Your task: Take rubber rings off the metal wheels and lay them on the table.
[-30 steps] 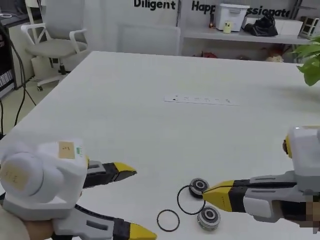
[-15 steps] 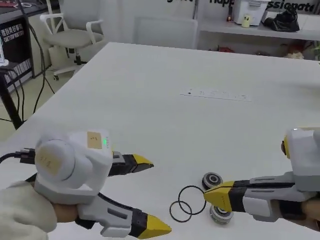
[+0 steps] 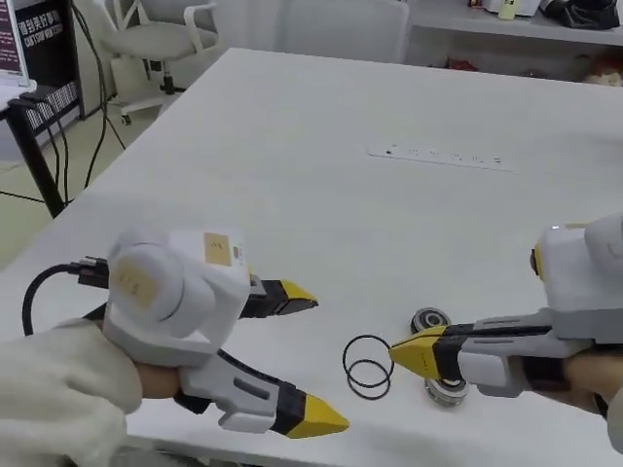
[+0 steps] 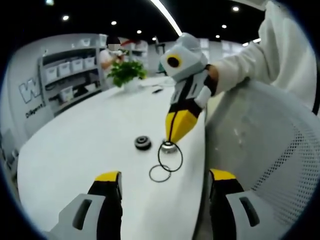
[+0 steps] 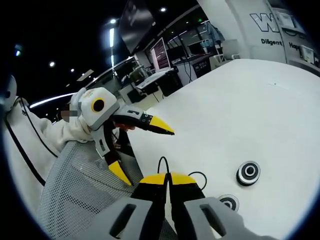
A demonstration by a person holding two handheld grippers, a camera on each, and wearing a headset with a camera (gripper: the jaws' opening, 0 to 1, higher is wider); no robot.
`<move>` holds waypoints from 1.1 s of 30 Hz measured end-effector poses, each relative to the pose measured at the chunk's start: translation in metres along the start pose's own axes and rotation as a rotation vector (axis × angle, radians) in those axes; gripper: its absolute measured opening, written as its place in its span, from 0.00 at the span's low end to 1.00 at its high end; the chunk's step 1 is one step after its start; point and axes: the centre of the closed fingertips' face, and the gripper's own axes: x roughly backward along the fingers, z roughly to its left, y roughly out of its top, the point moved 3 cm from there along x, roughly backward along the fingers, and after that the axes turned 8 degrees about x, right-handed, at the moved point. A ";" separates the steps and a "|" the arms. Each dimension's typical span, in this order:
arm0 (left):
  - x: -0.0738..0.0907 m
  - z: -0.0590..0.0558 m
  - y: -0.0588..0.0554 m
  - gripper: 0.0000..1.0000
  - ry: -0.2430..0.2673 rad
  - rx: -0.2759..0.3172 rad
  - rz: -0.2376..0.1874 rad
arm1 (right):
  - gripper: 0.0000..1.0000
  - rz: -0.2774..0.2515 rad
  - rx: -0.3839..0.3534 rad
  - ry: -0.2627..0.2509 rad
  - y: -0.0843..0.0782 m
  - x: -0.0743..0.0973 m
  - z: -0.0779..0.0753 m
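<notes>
— Two jaws wide apart on left gripper [image 3: 326,363], nearest. Beyond?
— Flat on table [image 3: 292,195], overlapping: smaller ring [image 3: 351,379], bigger ring [image 3: 345,354]. Right gripper [image 3: 396,355] pinched together on bigger ring's 3 o'clock edge.
— Then?
— Near wheel [image 3: 446,389] at 4 o'clock, far wheel [image 3: 429,320] at 2 o'clock.

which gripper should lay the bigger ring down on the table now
Right. The right gripper is shut on the bigger ring, low over the table; the left gripper is open and off to the side.
</notes>
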 end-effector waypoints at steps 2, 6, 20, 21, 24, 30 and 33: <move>0.000 0.000 0.000 0.72 -0.003 0.003 -0.001 | 0.00 0.010 0.002 0.003 -0.001 -0.004 0.000; -0.001 0.000 -0.002 0.71 -0.004 0.014 0.005 | 0.00 0.030 0.000 0.009 -0.005 -0.011 -0.002; -0.004 -0.002 -0.009 0.71 -0.018 0.028 0.042 | 0.00 0.083 -0.062 0.018 -0.018 -0.032 -0.020; -0.004 -0.002 -0.010 0.71 -0.017 0.028 0.048 | 0.00 0.090 -0.065 0.014 -0.021 -0.034 -0.022; -0.005 -0.003 -0.011 0.71 -0.019 0.031 0.050 | 0.00 0.097 -0.085 0.012 -0.028 -0.037 -0.022; -0.006 -0.004 -0.014 0.71 -0.017 0.035 0.064 | 0.00 0.146 -0.082 0.012 -0.048 -0.042 -0.016; -0.006 -0.004 -0.014 0.71 -0.013 0.032 0.068 | 0.00 0.163 -0.065 0.009 -0.050 -0.043 -0.016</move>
